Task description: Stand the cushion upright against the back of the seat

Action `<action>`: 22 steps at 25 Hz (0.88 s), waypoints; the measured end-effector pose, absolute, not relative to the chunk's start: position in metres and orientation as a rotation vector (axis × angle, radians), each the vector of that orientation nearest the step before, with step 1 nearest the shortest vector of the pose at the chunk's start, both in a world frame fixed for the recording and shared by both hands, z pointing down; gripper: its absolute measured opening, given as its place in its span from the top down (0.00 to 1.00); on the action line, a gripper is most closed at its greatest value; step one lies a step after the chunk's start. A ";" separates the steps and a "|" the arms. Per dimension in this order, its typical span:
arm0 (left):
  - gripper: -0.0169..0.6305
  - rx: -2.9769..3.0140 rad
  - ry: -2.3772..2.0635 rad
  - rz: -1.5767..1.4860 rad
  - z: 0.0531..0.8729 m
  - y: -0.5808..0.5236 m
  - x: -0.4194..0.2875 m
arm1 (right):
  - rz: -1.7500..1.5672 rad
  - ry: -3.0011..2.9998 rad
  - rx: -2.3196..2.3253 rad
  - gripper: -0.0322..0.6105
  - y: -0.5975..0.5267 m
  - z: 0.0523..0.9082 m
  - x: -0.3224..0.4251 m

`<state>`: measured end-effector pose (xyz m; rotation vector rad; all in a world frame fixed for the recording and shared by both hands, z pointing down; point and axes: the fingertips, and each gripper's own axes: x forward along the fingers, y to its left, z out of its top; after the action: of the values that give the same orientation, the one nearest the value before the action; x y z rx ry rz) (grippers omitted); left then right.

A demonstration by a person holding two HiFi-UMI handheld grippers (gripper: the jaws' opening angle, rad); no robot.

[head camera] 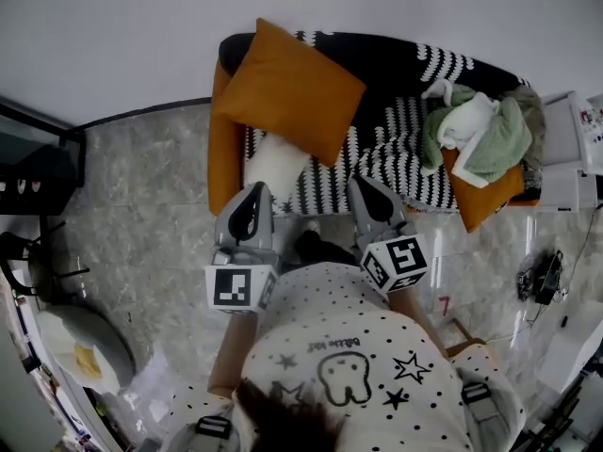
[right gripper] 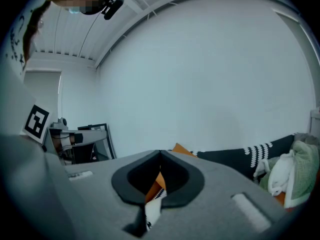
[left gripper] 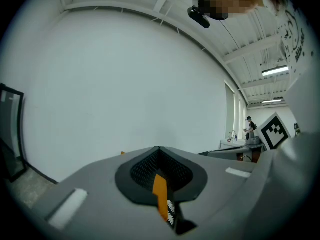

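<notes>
While the left hand-held gripper (head camera: 253, 192) and right hand-held gripper (head camera: 366, 187) hover closed and empty off the sofa's (head camera: 223, 158) front edge, the orange cushion (head camera: 287, 88) leans tilted against the backrest at its left end, apart from both.

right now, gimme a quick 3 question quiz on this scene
1. True or false: the left gripper holds the cushion.
2. What lies on the right end of the seat? A) blanket B) laptop C) box
3. Fill in: in the head view the cushion sits at the seat's ___ end.
Key: 1 false, its jaws are shut on nothing; 2 A; 3 left.
</notes>
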<state>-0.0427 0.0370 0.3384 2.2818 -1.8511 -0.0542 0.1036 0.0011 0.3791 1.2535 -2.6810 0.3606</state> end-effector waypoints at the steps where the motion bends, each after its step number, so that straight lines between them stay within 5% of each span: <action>1: 0.98 2.281 -1.856 -0.059 0.338 0.034 -0.041 | 0.366 -2.682 1.245 0.95 -0.002 0.380 0.105; 22: 0.98 2.207 -1.899 -0.048 0.341 0.010 -0.032 | 0.432 -2.684 1.118 0.95 -0.030 0.394 0.105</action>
<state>-0.0324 0.0103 0.3415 2.2071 -1.8995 -0.0484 0.1050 -0.0305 0.3937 1.1179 -2.6839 0.4317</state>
